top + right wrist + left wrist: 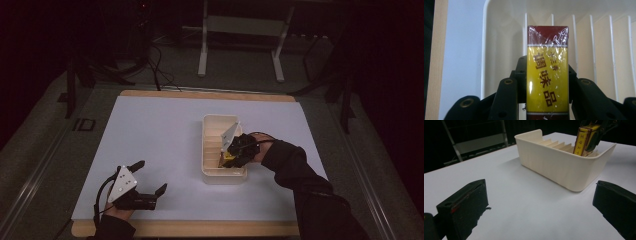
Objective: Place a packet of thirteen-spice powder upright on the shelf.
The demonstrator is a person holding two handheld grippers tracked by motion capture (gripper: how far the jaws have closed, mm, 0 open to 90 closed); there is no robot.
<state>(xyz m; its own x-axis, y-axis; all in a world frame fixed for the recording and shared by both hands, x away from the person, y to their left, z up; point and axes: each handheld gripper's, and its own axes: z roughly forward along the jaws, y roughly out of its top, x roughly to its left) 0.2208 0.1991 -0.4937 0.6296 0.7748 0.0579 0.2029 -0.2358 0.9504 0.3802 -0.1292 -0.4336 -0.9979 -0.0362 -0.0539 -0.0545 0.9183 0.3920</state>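
A cream slotted bin [215, 175] [559, 167] [499, 37] stands right of the table's middle, with thin dividers inside. My right gripper [231, 159] [547, 82] reaches into its near end, shut on a yellow and dark red packet [547, 75] [581, 141] [228, 159] wrapped in clear film, with brown characters on it. The packet stands upright over the slots nearest the bin's end wall. My left gripper [150, 177] [539, 207] rests low at the table's front left, open, with nothing between its fingers, pointing toward the bin.
A white sheet [160, 145] covers the wooden table [200, 229], whose edge shows at the front and back. Beyond the table stand a metal frame's legs [202, 55] and loose cables [160, 65] on the dark floor.
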